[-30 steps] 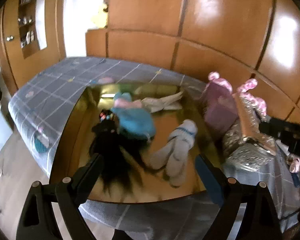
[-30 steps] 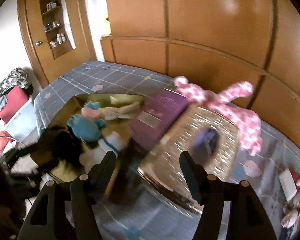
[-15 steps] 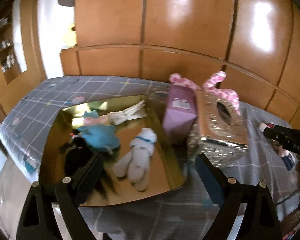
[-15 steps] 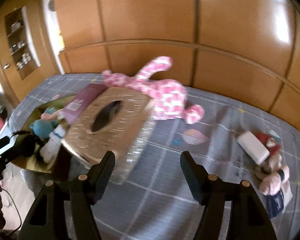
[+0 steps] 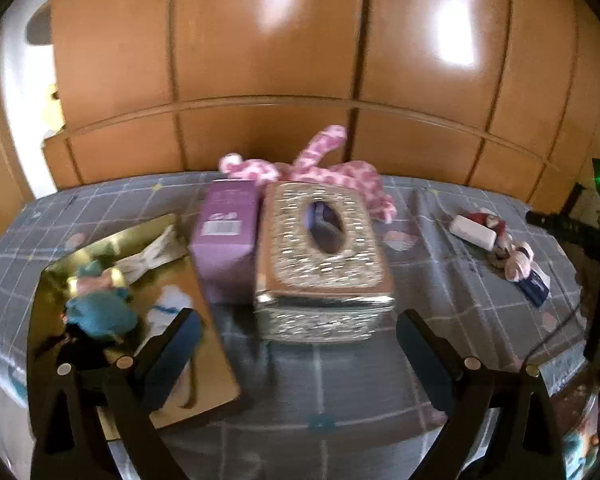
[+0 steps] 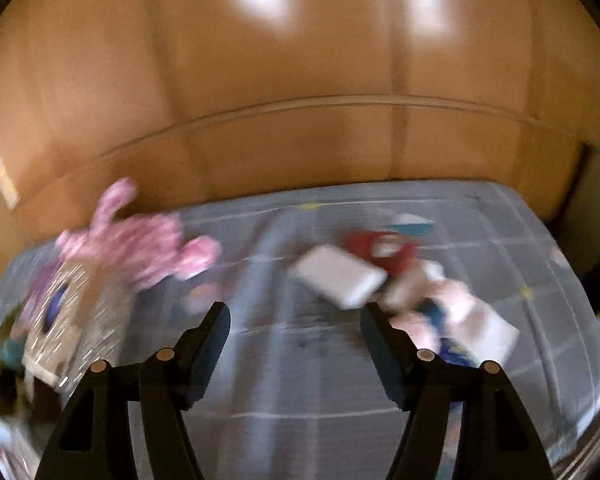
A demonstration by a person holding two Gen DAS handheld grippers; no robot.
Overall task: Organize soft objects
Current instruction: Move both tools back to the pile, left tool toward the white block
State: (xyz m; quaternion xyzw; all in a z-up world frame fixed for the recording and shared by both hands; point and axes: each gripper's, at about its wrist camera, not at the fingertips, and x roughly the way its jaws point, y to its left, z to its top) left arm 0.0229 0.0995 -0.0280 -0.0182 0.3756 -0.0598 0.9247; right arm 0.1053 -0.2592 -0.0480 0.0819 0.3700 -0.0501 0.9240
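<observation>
A gold tray (image 5: pixel 180 276) at the table's left holds a blue plush (image 5: pixel 98 314), a black hairy toy (image 5: pixel 80 354) and a white soft toy (image 5: pixel 152 254). A pink spotted plush (image 5: pixel 324 172) lies behind the silver tissue box (image 5: pixel 324 256); it also shows in the right wrist view (image 6: pixel 140 248). A red and pink soft toy (image 5: pixel 508 248) lies at the right beside a white block (image 5: pixel 472 230), blurred in the right wrist view (image 6: pixel 396 256). My left gripper (image 5: pixel 296 336) is open and empty before the tissue box. My right gripper (image 6: pixel 296 320) is open and empty above the cloth.
A purple box (image 5: pixel 226 236) stands between tray and tissue box. The table has a grey checked cloth (image 5: pixel 340 380). A wooden panelled wall (image 5: pixel 300 60) runs behind. The other handle shows at the far right of the left wrist view (image 5: pixel 572 228). A blue card (image 5: pixel 534 286) lies by the red toy.
Both grippers have swung to the right: the left view went from the tray to the tissue box, the right view from the tissue box to the red toy. Both stay open.
</observation>
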